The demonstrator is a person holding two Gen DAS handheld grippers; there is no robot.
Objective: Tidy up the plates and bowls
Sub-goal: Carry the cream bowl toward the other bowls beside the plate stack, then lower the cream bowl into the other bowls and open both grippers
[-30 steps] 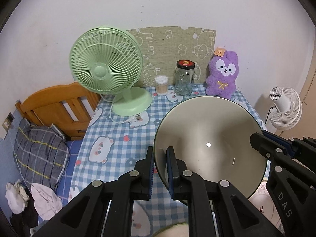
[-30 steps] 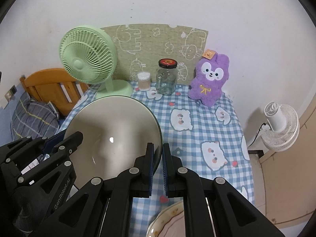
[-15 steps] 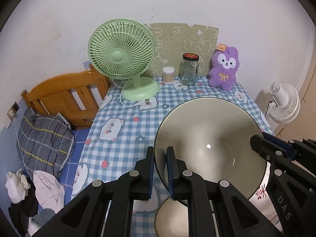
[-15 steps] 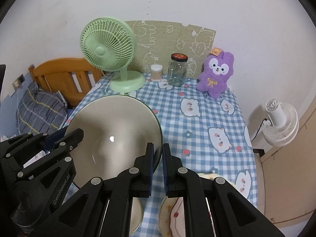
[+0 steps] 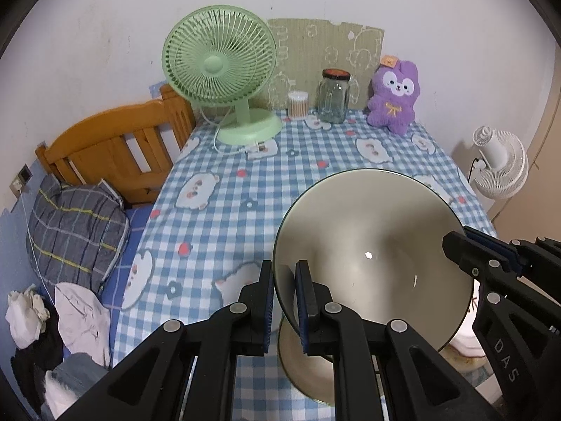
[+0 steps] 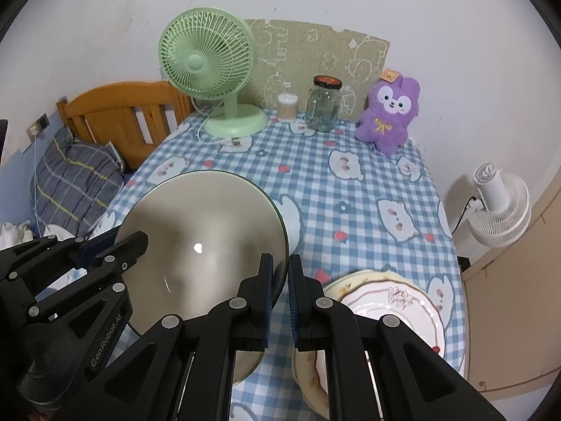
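Note:
A large beige bowl [image 5: 368,245] hangs above the checked tablecloth [image 5: 224,210], held by its rim from both sides. My left gripper [image 5: 284,275] is shut on the bowl's left rim. My right gripper [image 6: 280,268] is shut on the right rim of the same bowl [image 6: 203,231]. Each view also shows the other gripper's fingers on the far rim: the right gripper's fingers [image 5: 459,245] and the left gripper's fingers [image 6: 135,242]. Below the held bowl, a second beige bowl [image 5: 305,361] sits on the table. A stack of floral plates [image 6: 396,301] lies just right of it.
At the table's back stand a green fan [image 5: 221,70], a cotton-swab tub [image 5: 298,104], a glass jar [image 5: 333,96] and a purple plush toy [image 5: 394,96]. A wooden bed end [image 5: 112,147] and pillow [image 5: 73,224] lie left. A white fan [image 6: 498,207] stands on the floor at right.
Both grippers, still shut on the bowl, have drawn back toward the table's near edge and sunk a little. The second bowl and the plates have come into view beneath.

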